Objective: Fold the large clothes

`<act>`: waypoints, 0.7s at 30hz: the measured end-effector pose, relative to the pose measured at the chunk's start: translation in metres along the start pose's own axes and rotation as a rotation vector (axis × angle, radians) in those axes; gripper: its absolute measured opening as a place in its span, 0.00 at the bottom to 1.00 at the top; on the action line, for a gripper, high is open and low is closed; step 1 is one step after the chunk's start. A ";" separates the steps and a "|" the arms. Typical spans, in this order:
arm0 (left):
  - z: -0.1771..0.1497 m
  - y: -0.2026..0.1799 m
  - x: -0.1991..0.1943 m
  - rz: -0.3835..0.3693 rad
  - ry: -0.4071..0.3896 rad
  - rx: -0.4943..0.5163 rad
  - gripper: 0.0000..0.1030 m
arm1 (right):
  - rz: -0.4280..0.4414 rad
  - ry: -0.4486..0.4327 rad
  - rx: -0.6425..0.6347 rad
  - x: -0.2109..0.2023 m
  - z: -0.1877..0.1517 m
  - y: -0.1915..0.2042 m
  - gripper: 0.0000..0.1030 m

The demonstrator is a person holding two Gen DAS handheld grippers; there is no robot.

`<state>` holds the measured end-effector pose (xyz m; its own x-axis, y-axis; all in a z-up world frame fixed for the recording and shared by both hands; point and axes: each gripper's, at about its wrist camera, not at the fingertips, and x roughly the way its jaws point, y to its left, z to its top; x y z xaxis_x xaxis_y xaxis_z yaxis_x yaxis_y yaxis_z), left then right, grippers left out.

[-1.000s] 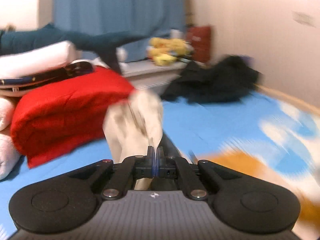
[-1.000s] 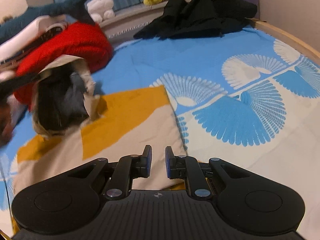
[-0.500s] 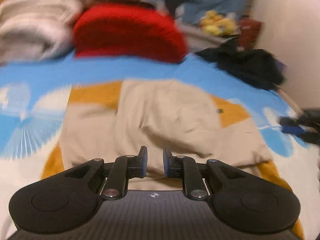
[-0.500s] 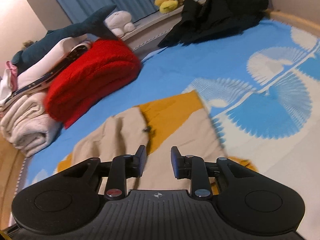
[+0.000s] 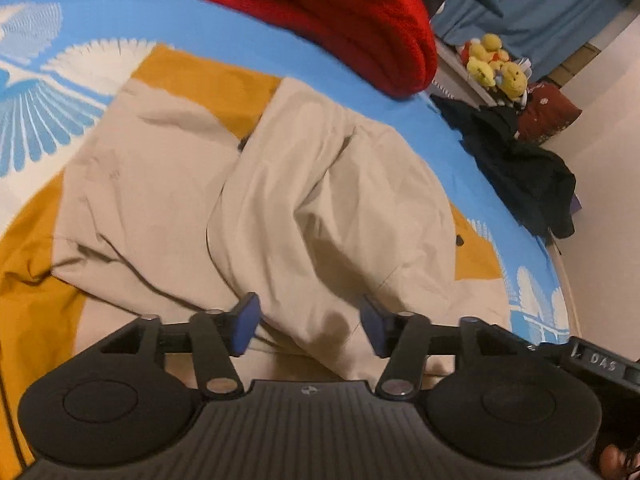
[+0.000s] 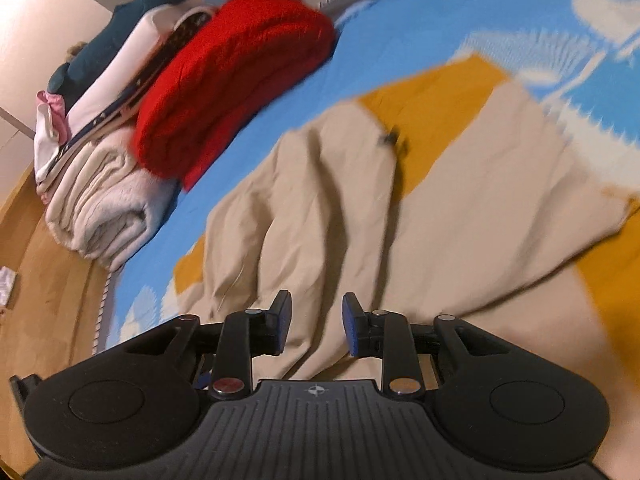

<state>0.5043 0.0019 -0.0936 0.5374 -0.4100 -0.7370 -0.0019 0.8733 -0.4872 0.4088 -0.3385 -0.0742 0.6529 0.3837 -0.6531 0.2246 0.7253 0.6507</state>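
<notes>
Left tongs (image 5: 306,326) tipped down over the bed, jaws wide and just opened further, nothing clamped; a rumpled ridge of the beige garment (image 5: 320,200) bulging up between the blue pads (image 5: 245,322) without being pinched. Right tongs (image 6: 316,326) likewise angled down and tilted, jaws partly apart after widening, a fold of the garment (image 6: 320,208) lying beneath the gap, ungripped. Garment spread loosely across the bed sheet (image 5: 248,52), blue with white fans and orange patches, one half doubled over the other. Beyond it, a red blanket (image 5: 340,12) against stacked folded linens (image 6: 100,200). Farther right, a black clothes heap (image 5: 516,172), then yellow plush toys (image 5: 492,64) by a blue curtain (image 5: 540,4).
</notes>
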 end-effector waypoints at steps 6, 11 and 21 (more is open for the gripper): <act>0.006 0.015 0.016 0.006 0.014 -0.075 0.60 | 0.009 0.038 0.018 0.026 -0.010 0.006 0.37; 0.010 0.006 0.021 0.007 0.004 -0.047 0.60 | 0.029 0.032 0.075 0.045 -0.011 0.004 0.38; 0.017 0.013 0.030 -0.071 -0.073 -0.097 0.06 | 0.116 -0.022 0.098 0.062 -0.011 0.011 0.02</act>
<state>0.5351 0.0055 -0.1140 0.5989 -0.4469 -0.6646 -0.0414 0.8115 -0.5829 0.4435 -0.3005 -0.1121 0.6940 0.4487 -0.5631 0.2153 0.6170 0.7570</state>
